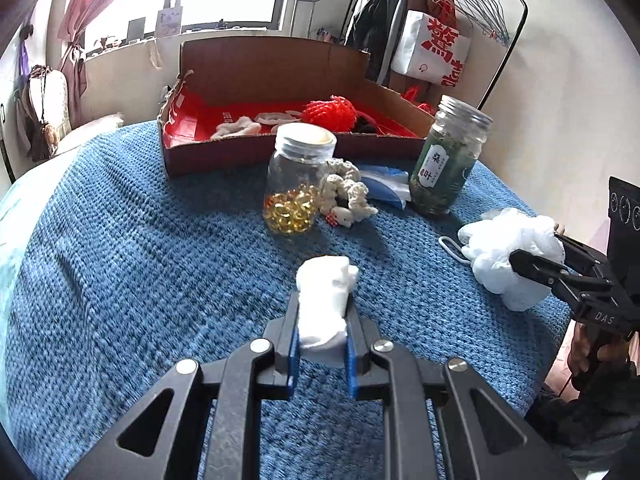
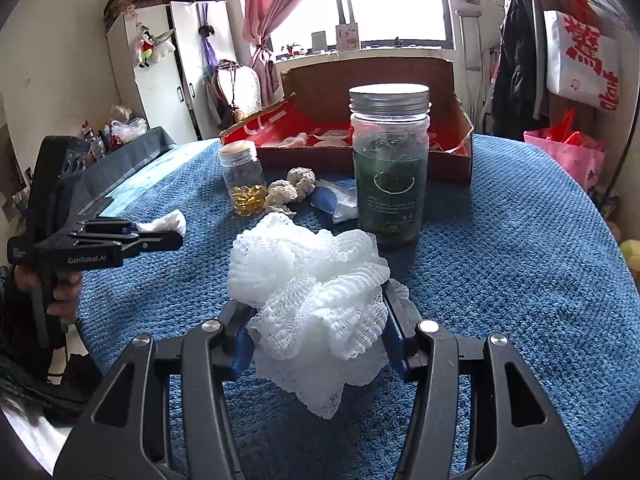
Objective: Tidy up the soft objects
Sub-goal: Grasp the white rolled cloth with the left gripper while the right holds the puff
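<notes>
Gripping a white cotton wad (image 1: 325,304), the left tool (image 1: 322,320) has its jaws drawn narrow, blue pads pressed on both sides of it, above the blue knit cover (image 1: 140,280) that drapes the bench. The right tool (image 2: 320,320) is clamped on a white mesh pouf (image 2: 308,280) at a middling spread, the netting bulging out in front of and below the fingers. From the left wrist camera the pouf sits off to the right, near the cover's edge, with its cord loop (image 1: 450,246) lying on the knit.

Ahead of both tools stands a row of clutter. A clear jar (image 1: 298,176) with a pale lid holds yellow capsules at its bottom. Just beside it, touching or nearly so, lies a cream crochet scrunchie (image 1: 348,190), then a blue and white crumpled piece (image 1: 386,184), hard to identify. A taller jar (image 2: 390,164) with a metal lid and green contents stands directly beyond the pouf, blocking part of the box behind it.

That cardboard box (image 1: 280,72), lined red, lies at the far side with its back flap up. Inside are a red mesh ball (image 1: 330,112), a fluffy white piece (image 1: 236,126), pale rings and something dark, too small to tell.

A clothes rack (image 1: 440,20) with hangers and a white tote stands behind.
</notes>
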Demonstrator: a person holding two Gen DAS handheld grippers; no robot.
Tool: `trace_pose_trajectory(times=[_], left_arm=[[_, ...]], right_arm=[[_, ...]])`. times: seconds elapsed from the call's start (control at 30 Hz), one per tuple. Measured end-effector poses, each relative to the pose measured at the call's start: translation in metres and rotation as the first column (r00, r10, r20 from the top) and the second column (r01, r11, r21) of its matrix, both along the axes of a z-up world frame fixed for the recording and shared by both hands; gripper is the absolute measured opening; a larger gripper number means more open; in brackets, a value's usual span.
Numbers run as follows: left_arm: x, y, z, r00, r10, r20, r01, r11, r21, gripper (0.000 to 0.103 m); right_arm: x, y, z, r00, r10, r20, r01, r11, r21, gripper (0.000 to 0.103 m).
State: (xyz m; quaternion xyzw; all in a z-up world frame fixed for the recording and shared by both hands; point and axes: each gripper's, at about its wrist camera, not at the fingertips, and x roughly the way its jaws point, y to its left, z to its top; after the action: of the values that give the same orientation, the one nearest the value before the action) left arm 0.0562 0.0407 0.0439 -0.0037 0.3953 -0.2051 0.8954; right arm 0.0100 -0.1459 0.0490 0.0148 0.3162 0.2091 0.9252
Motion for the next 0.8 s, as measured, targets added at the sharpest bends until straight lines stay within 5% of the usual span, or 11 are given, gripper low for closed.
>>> trace_pose_trajectory(times=[0.53,0.8], left_arm=[[-0.001,-0.020,-0.006,0.999,-0.038,-0.016,0.038,0.999,-0.014,0.019],[0.034,0.024,0.007,0.998,0.059,-0.016,-0.058,0.998,0.028,0.019]], right_arm=[[-0.001,0.000,-0.001,1.000,0.000,-0.009,0.000,1.000,0.007,0.051],[0.021,-0.049,0.012,0.987,-0.160,-0.009,0.160,0.986,-0.040,0.051]])
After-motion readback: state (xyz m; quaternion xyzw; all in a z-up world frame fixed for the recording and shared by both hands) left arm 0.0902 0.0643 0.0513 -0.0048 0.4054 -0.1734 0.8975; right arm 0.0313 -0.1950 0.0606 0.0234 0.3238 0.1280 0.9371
